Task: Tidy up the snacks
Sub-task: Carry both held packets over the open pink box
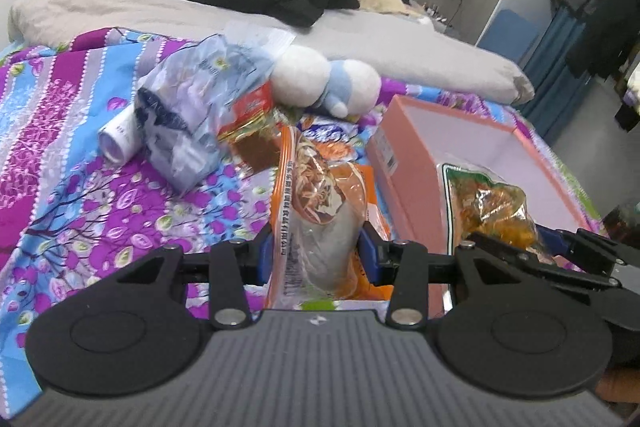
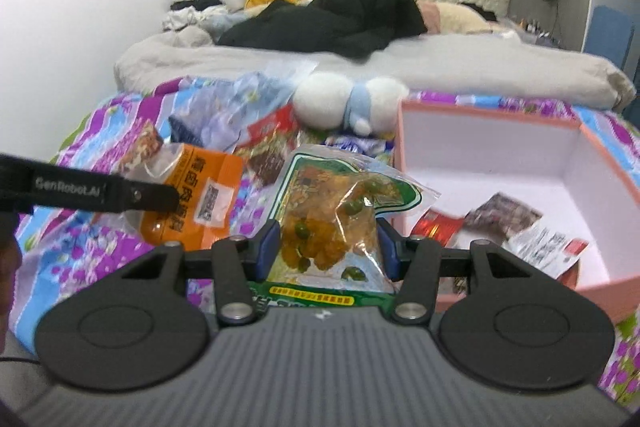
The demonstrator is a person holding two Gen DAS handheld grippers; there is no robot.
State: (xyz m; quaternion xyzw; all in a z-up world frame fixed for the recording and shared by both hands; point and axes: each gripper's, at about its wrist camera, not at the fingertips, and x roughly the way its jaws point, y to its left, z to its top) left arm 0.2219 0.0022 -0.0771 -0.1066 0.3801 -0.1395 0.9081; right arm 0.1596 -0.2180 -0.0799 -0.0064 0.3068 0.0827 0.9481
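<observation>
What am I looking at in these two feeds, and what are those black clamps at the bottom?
Each picture comes from a camera on a hand-held clamp, looking along its two fingers. In the left view, the left gripper holds an orange snack bag. In the right view, the right gripper holds a green snack bag. Below is a bed with a flowered sheet, more loose snacks, a plush toy, and an open pink box with a few packets already inside.
</observation>
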